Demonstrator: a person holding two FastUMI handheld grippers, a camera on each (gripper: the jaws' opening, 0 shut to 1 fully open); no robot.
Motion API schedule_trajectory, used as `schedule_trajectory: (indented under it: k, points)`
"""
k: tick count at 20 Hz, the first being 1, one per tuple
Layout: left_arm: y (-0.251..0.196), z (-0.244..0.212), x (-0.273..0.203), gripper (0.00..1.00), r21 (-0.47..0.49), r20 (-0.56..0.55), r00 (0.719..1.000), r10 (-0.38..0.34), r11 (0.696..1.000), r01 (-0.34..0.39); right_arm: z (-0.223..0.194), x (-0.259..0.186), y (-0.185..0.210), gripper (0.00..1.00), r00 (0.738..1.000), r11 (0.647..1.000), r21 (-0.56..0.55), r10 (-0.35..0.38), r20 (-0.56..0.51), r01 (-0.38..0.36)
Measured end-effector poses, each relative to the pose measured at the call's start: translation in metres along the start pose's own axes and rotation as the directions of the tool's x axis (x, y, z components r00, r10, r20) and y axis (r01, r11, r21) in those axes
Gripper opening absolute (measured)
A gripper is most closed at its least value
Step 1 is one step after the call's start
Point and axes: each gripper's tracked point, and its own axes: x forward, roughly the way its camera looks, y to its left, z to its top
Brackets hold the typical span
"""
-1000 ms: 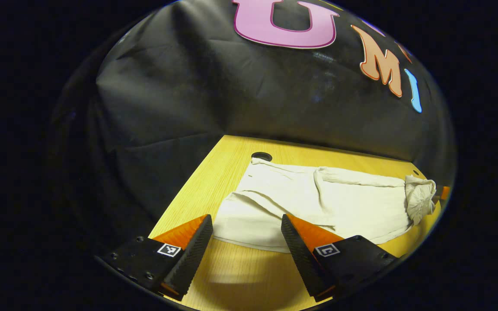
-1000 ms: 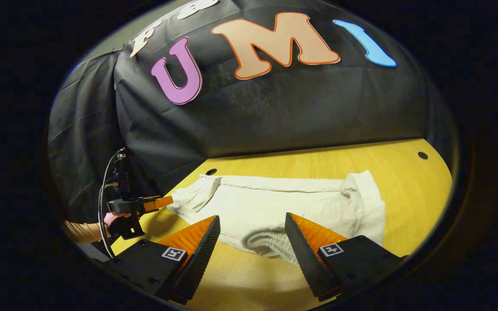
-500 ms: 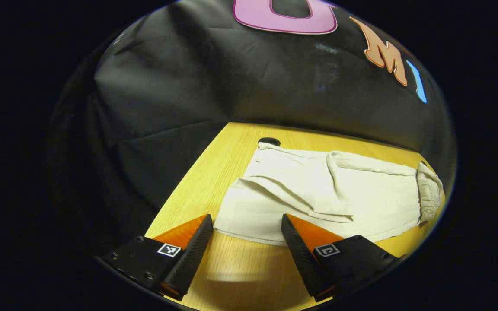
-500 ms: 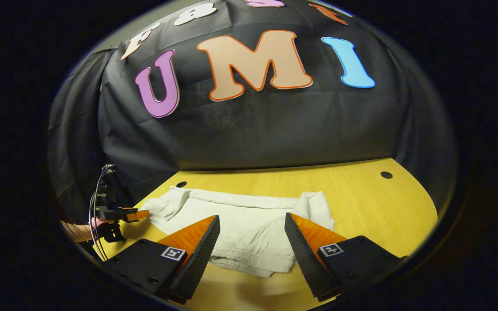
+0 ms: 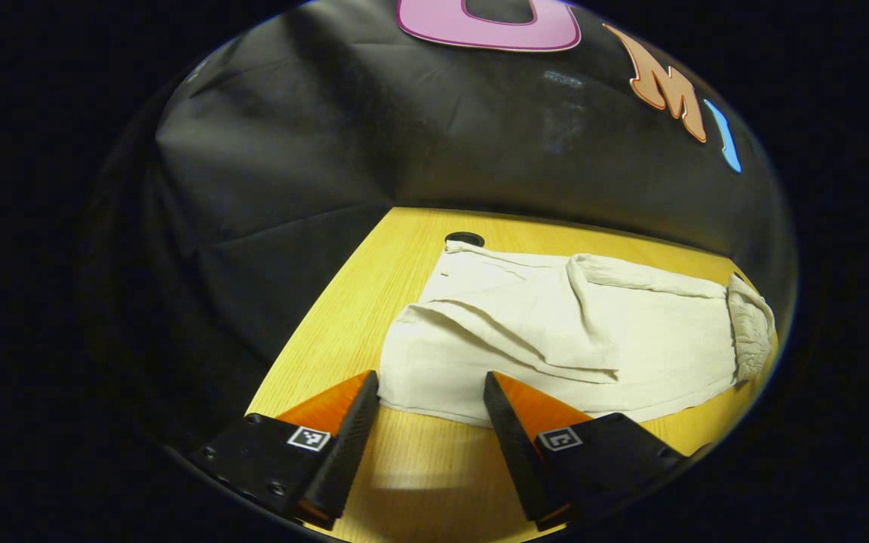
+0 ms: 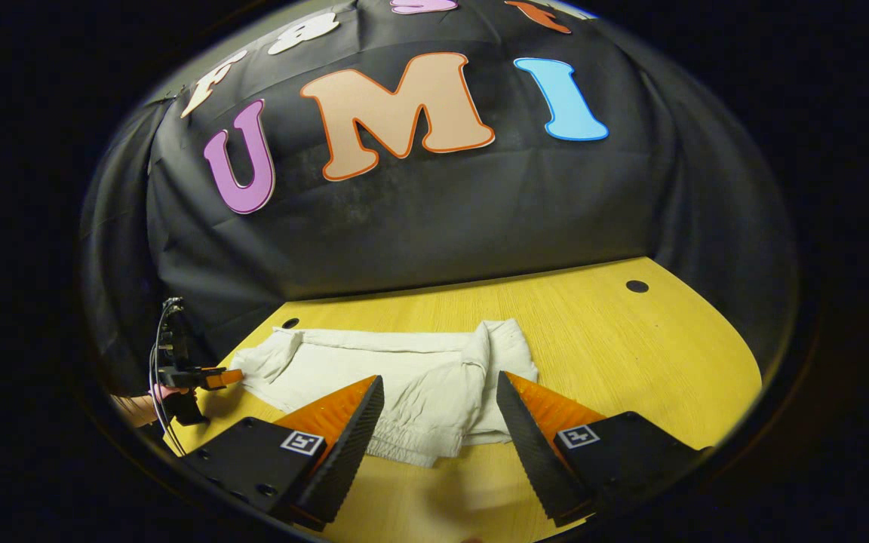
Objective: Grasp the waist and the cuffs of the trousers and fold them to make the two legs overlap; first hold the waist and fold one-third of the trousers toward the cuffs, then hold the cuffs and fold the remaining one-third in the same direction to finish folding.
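No readable text; gripper (image 6: 431,407) marker squares apparently code-only.

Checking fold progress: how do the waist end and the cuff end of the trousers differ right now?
The waist end is folded over onto the legs with a gathered, ribbed edge; the cuff end lies flat on the table, not yet folded. The cuff end sits just ahead of the open left gripper. Both are the same off-white cloth, ungripped.

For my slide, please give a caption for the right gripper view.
Open right tongs hover above cream trousers lying folded on the yellow table.
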Motion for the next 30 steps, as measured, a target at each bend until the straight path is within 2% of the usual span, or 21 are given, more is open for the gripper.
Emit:
schedule_trajectory:
  k: [4, 5, 7, 11, 15, 17, 18, 19, 20, 23, 24, 25, 30]
  points:
    - [0.009, 0.006, -0.007, 0.35, 0.005, 0.006, 0.998, -0.059, 0.998, 0.059, 0.003, -0.007, -0.013, 0.96, 1.0, 1.0, -0.004, -0.018, -0.001, 0.018]
    - [0.01, 0.008, -0.009, 0.16, -0.002, 0.011, 0.998, -0.065, 0.998, 0.065, 0.003, -0.008, -0.015, 0.96, 1.0, 1.0, -0.004, -0.022, -0.001, 0.022]
    - [0.012, 0.012, -0.009, 0.04, -0.017, 0.014, 0.998, -0.058, 0.998, 0.058, 0.004, -0.011, -0.018, 0.96, 1.0, 1.0, -0.009, -0.027, -0.003, 0.027]
    - [0.004, 0.019, -0.012, 0.0, -0.052, 0.028, 0.995, -0.093, 0.994, 0.094, 0.006, -0.014, -0.024, 0.96, 0.999, 0.999, -0.015, -0.041, 0.002, 0.041]
    - [0.003, 0.057, -0.037, 0.0, -0.058, 0.116, 0.986, -0.123, 0.99, 0.13, 0.013, -0.02, -0.033, 0.96, 0.999, 0.999, -0.014, -0.046, 0.014, 0.047]
    - [-0.014, 0.074, -0.055, 0.0, -0.053, 0.149, 0.978, -0.144, 0.987, 0.153, 0.017, -0.024, -0.038, 0.96, 0.999, 0.999, -0.014, -0.046, 0.023, 0.046]
    - [-0.031, 0.082, -0.054, 0.0, -0.054, 0.165, 0.974, -0.158, 0.984, 0.169, 0.02, -0.026, -0.041, 0.96, 0.999, 0.999, -0.012, -0.044, 0.028, 0.044]
    - [-0.046, 0.091, -0.057, 0.0, -0.059, 0.182, 0.968, -0.173, 0.981, 0.187, 0.022, -0.028, -0.043, 0.91, 0.999, 0.999, -0.008, -0.041, 0.032, 0.041]
    - [-0.061, 0.098, -0.059, 0.0, -0.063, 0.197, 0.962, -0.187, 0.977, 0.203, 0.024, -0.031, -0.046, 0.96, 0.999, 0.999, -0.003, -0.037, 0.034, 0.037]
    - [-0.107, 0.116, -0.074, 0.0, -0.074, 0.226, 0.944, -0.24, 0.962, 0.262, 0.029, -0.04, -0.058, 0.96, 0.999, 1.0, 0.006, -0.027, 0.041, 0.027]
    - [-0.123, 0.119, -0.078, 0.0, -0.075, 0.229, 0.939, -0.258, 0.957, 0.281, 0.032, -0.044, -0.063, 0.91, 0.999, 1.0, 0.006, -0.026, 0.044, 0.026]
    - [-0.139, 0.124, -0.085, 0.0, -0.074, 0.234, 0.932, -0.276, 0.951, 0.3, 0.033, -0.047, -0.068, 0.96, 0.999, 1.0, 0.008, -0.023, 0.047, 0.022]
    - [-0.218, 0.151, -0.117, 0.0, -0.052, 0.28, 0.895, -0.346, 0.926, 0.374, 0.048, -0.062, -0.097, 0.96, 0.998, 0.999, 0.033, -0.01, 0.069, 0.007]
